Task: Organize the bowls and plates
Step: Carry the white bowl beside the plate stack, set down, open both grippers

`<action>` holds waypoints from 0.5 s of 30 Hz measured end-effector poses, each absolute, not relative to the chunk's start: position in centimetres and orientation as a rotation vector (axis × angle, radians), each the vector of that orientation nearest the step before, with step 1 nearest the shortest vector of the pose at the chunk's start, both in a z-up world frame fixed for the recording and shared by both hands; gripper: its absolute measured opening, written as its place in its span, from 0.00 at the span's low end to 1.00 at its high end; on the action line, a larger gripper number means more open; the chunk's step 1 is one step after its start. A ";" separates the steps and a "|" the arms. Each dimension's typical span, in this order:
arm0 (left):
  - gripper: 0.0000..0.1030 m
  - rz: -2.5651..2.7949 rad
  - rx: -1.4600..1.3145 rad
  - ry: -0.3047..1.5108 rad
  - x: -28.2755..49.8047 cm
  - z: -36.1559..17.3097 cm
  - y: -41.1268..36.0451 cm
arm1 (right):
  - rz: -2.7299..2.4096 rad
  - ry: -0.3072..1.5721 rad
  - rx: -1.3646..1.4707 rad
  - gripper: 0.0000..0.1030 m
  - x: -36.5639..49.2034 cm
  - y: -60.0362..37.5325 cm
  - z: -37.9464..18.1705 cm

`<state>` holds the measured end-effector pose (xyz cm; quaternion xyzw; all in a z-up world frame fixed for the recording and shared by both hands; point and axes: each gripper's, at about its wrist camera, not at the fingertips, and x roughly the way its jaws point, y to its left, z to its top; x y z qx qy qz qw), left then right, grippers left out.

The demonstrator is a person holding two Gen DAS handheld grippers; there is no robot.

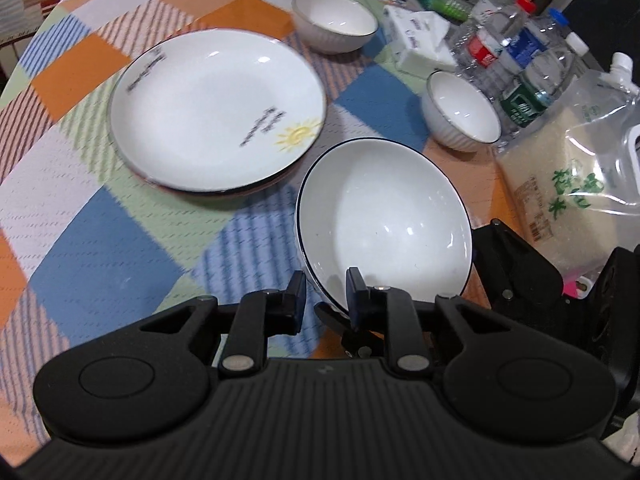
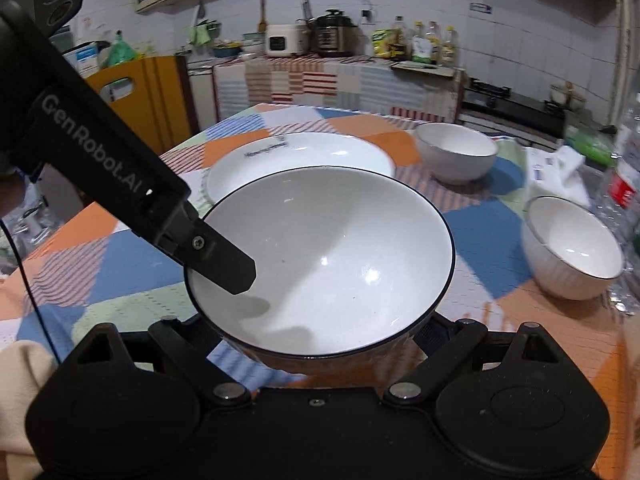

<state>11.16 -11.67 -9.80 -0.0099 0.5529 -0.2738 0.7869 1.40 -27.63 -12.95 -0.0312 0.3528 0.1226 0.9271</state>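
The counter [image 1: 100, 240], under a patchwork cloth, fills both views; the sun-printed plate [image 1: 218, 110] sits upper left; the black-rimmed bowl [image 1: 384, 224], lower centre, is pinched at its near rim by the left tongs [image 1: 326, 296], nearly closed; the right tongs [image 2: 320, 344] sit under it, their grip hidden; keep it level and steady. Two ribbed bowls [image 1: 334, 20] [image 1: 460, 110], water bottles [image 1: 520, 60] and a rice pouch [image 1: 560, 184] crowd the right edge.

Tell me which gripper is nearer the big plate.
Left. The left gripper grips the rim of the bowl beside the plate; the right gripper sits beyond the bowl, farther away.
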 end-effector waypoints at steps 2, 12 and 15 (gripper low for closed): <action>0.19 -0.569 -0.008 1.199 11.1 -10.2 -11.0 | 0.268 0.730 -0.068 0.94 1.5 -26.8 -13.3; 0.19 -0.497 0.006 1.257 11.4 -12.4 -8.5 | 0.354 0.770 -0.089 0.94 2.5 -23.6 -15.5; 0.19 -0.484 0.013 1.267 11.4 -13.0 -8.4 | 0.361 0.774 -0.102 0.94 2.4 -23.2 -15.8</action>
